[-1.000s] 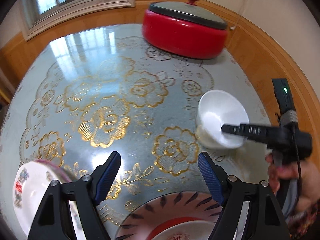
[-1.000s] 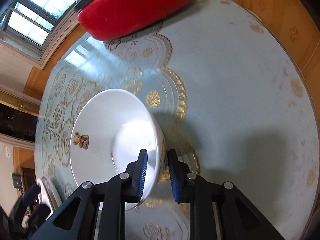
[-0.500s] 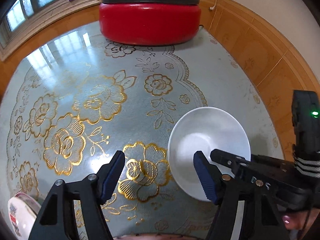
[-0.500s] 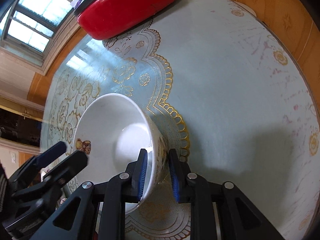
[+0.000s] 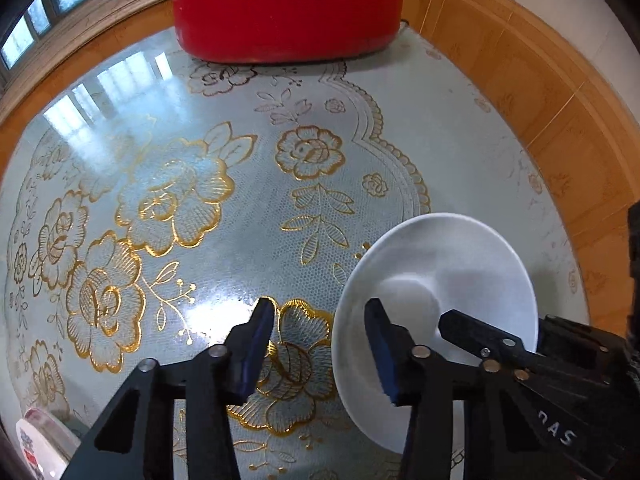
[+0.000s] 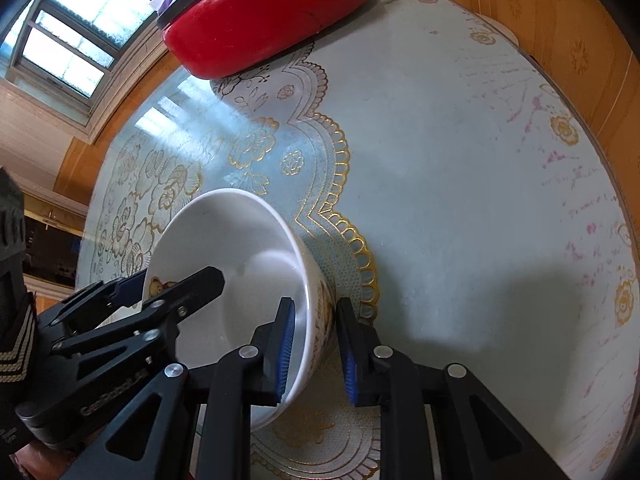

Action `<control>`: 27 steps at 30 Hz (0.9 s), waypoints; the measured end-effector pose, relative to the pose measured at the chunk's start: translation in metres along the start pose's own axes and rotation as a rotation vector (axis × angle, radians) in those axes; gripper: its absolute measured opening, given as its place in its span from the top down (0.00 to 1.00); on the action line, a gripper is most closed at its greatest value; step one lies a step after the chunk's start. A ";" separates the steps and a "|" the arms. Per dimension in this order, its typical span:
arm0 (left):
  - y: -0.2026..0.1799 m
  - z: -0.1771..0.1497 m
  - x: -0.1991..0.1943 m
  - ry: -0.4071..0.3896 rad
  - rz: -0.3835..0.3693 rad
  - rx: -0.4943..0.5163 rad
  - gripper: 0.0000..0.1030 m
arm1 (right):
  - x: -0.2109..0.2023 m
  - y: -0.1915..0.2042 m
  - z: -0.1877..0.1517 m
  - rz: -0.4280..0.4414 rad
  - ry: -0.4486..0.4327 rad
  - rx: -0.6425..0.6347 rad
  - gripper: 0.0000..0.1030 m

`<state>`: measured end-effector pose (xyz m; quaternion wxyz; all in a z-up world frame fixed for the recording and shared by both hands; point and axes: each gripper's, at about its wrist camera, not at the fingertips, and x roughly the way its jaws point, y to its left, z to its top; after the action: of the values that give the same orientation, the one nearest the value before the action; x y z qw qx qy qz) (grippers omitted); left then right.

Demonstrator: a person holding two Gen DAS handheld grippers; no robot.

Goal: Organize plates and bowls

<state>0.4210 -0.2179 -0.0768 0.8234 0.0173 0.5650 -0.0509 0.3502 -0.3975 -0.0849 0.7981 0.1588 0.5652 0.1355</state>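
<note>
A white bowl [image 5: 452,276] with a small bear print stands on the table; it also shows in the right wrist view [image 6: 240,264]. My left gripper [image 5: 318,344] is open and straddles the bowl's left rim, one finger inside and one outside. My right gripper [image 6: 316,344] straddles the bowl's near rim, and its jaws have opened slightly off the wall. A printed white plate [image 5: 36,448] peeks in at the bottom left corner.
A red electric cooker [image 5: 288,12] with a grey lid stands at the far side of the table; it also shows in the right wrist view [image 6: 260,20]. The round table [image 5: 460,152] has a pale blue cloth with gold flowers. Orange wall panels [image 5: 560,92] run close behind.
My left gripper moved right and closed in around the bowl's left rim. My right gripper's jaws widened a little on the bowl wall. The striped plate left the view.
</note>
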 end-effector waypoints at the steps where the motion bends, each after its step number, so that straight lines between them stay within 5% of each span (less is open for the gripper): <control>1: 0.000 0.000 0.002 0.003 0.001 0.003 0.60 | 0.000 0.001 0.000 -0.004 -0.002 -0.004 0.80; 7: -0.005 -0.001 0.010 0.019 -0.033 0.033 0.87 | 0.000 -0.001 0.000 0.021 -0.012 0.009 0.81; 13: -0.014 -0.007 0.003 -0.023 -0.035 0.096 0.93 | -0.003 -0.003 -0.001 -0.005 -0.033 0.011 0.89; 27: -0.014 -0.022 -0.030 -0.077 -0.068 0.098 0.94 | -0.016 -0.008 -0.010 0.068 -0.049 0.100 0.89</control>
<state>0.3889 -0.2280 -0.0565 0.8404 0.0364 0.5300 -0.1074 0.3357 -0.4101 -0.0770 0.7977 0.2206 0.5459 0.1302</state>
